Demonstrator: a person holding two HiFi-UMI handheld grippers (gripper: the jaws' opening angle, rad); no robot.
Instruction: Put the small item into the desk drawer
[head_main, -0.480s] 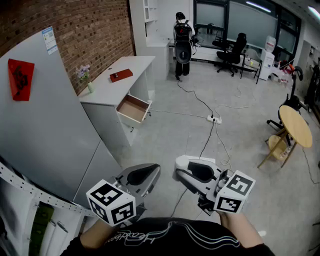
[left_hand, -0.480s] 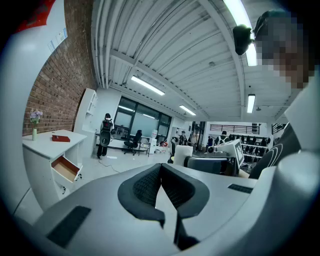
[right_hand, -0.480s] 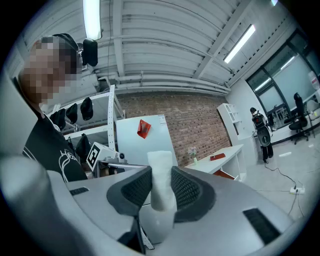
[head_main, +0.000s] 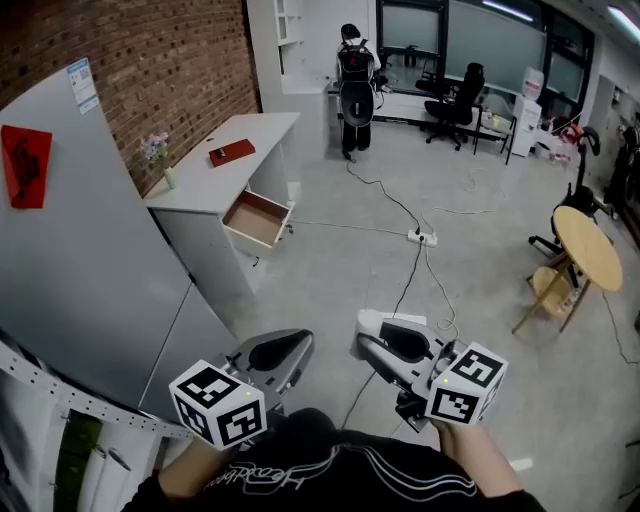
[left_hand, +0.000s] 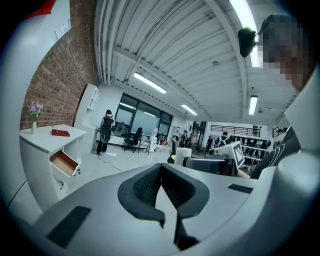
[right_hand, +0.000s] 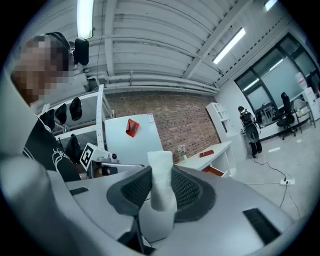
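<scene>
You are clamping the small white item (right_hand: 161, 170) upright between the pads of your right gripper (right_hand: 162, 192), well apart from the desk drawer (head_main: 256, 219), which is hanging open under the desk's (head_main: 205, 175) front edge. Your left gripper (left_hand: 160, 172) is sitting clenched on nothing.

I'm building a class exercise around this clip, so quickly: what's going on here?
A person holds a hand-held gripper in each hand. The right hand-held gripper is shut on a small white item; the left hand-held gripper is shut with nothing in it. Some way ahead, the white desk stands by the brick wall with its drawer open, so the item has not yet reached it.
</scene>
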